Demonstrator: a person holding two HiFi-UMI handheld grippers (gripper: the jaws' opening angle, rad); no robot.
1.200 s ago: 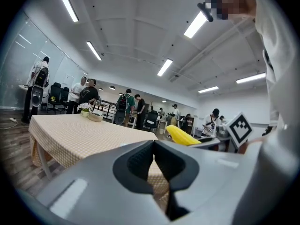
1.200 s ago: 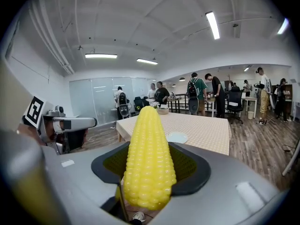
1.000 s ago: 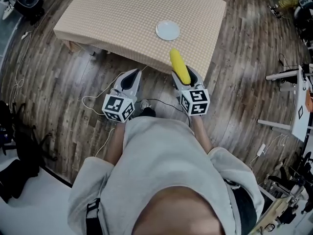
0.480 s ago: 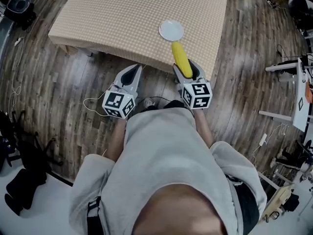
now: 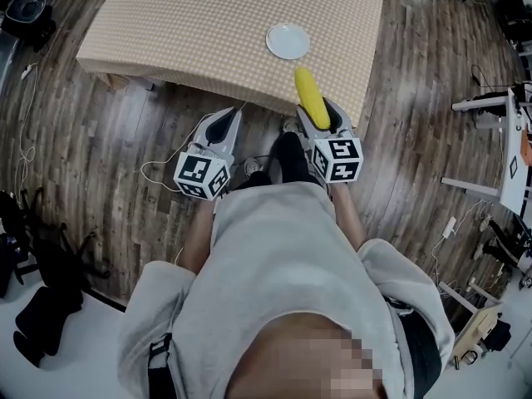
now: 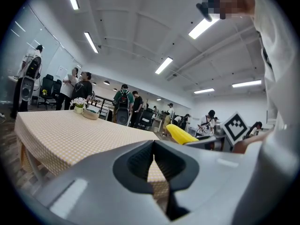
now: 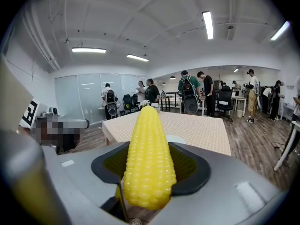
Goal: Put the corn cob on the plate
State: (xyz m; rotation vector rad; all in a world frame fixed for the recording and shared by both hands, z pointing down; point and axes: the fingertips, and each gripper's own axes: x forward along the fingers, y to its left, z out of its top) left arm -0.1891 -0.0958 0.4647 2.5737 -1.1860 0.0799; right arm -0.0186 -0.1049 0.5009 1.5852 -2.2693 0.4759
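Observation:
A yellow corn cob [image 5: 311,98] sticks out forward from my right gripper [image 5: 321,111], which is shut on its lower half; its tip reaches over the near edge of the table [image 5: 166,23]. In the right gripper view the corn cob [image 7: 149,158] fills the space between the pads. The small white plate [image 5: 288,41] lies on the checked cloth just beyond the cob's tip, and the plate [image 7: 180,138] peeks out right of the cob. My left gripper [image 5: 227,121] hangs shut and holds nothing, short of the table edge. From the left gripper [image 6: 154,161] the cob [image 6: 180,134] shows at the right.
The table stands on a wood-plank floor [image 5: 100,165] with cables [image 5: 158,173] trailing near the left gripper. A flower pot and bowl [image 6: 86,110] sit at the table's far end. Several people stand in the background [image 7: 194,95]. White equipment [image 5: 503,140] stands at the right.
Both grippers have edged a little toward the table, the cob still held. The person's dark shoe now shows between the grippers.

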